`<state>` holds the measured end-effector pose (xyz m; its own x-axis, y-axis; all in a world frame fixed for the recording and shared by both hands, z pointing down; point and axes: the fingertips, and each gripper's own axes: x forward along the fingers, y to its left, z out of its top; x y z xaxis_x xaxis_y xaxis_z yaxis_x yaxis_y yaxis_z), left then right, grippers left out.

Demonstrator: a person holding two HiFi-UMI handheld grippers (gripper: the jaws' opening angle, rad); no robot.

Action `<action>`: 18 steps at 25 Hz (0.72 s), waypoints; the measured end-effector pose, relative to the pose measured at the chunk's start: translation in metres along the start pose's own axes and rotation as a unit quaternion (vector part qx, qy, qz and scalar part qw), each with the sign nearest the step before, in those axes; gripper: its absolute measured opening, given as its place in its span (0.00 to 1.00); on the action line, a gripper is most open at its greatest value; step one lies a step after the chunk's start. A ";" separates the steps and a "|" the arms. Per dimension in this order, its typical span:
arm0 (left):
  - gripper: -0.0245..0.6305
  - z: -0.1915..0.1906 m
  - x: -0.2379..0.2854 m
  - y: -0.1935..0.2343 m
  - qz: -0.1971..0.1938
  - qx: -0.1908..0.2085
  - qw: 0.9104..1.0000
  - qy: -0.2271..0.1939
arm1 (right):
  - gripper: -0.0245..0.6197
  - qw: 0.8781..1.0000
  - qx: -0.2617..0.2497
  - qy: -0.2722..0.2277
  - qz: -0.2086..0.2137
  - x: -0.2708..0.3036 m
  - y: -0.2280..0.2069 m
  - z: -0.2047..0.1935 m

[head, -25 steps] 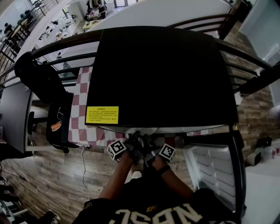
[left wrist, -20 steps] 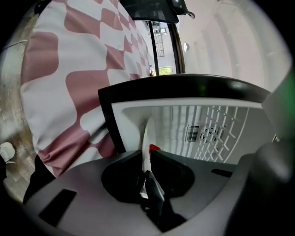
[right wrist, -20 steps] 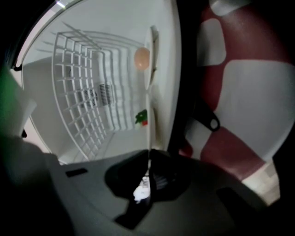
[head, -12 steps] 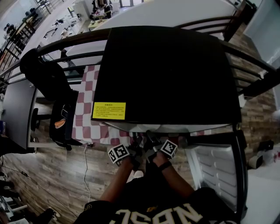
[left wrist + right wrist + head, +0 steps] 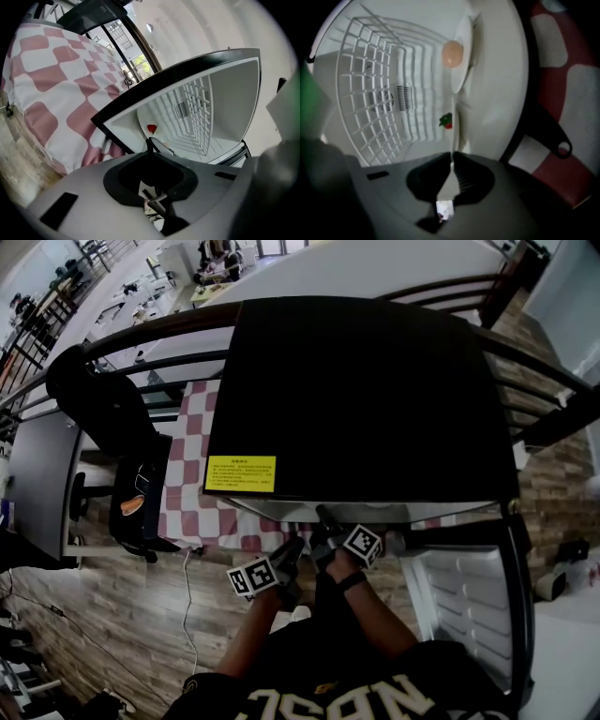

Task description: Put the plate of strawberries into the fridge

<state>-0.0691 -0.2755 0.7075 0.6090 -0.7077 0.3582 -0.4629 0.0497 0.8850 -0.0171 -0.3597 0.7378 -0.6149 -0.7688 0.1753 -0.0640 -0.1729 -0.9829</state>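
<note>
Head view: we see the left gripper (image 5: 292,547) drawn back from the fridge (image 5: 356,399) opening, the right gripper (image 5: 323,517) staying there. Left gripper view: jaws together and empty, a strawberry (image 5: 151,128) ahead inside. Right gripper view: jaws clenched on the plate (image 5: 465,47) rim; we judge only the release remains.

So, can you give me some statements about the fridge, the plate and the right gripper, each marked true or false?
1. The fridge door stands open. True.
2. The right gripper has its fingers shut on the rim of the plate. True.
3. The plate carries three strawberries. False: only one strawberry shows.
4. The fridge is white outside. False: its outside is black.
5. The cloth beside the fridge is checked red and white. True.
</note>
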 end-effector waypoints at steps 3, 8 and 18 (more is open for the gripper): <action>0.12 0.002 -0.007 0.003 0.001 -0.007 1.000 -0.005 | 0.09 1.000 -0.009 -0.001 -0.023 0.004 -0.001 0.001; 0.12 -0.003 -0.023 0.006 -0.003 -0.035 0.999 -0.015 | 0.10 0.991 -0.094 0.042 -0.086 0.005 -0.009 -0.003; 0.12 -0.027 -0.060 -0.006 -0.023 -0.006 1.000 -0.009 | 0.41 0.906 -0.352 0.137 -0.192 -0.037 -0.012 -0.030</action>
<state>-0.0851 -0.2144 0.6893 0.6185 -0.7213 0.3118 -0.4261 0.0255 0.9043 -0.0171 -0.3108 0.7413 -0.6072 -0.5370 0.5856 -0.7403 0.1145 -0.6625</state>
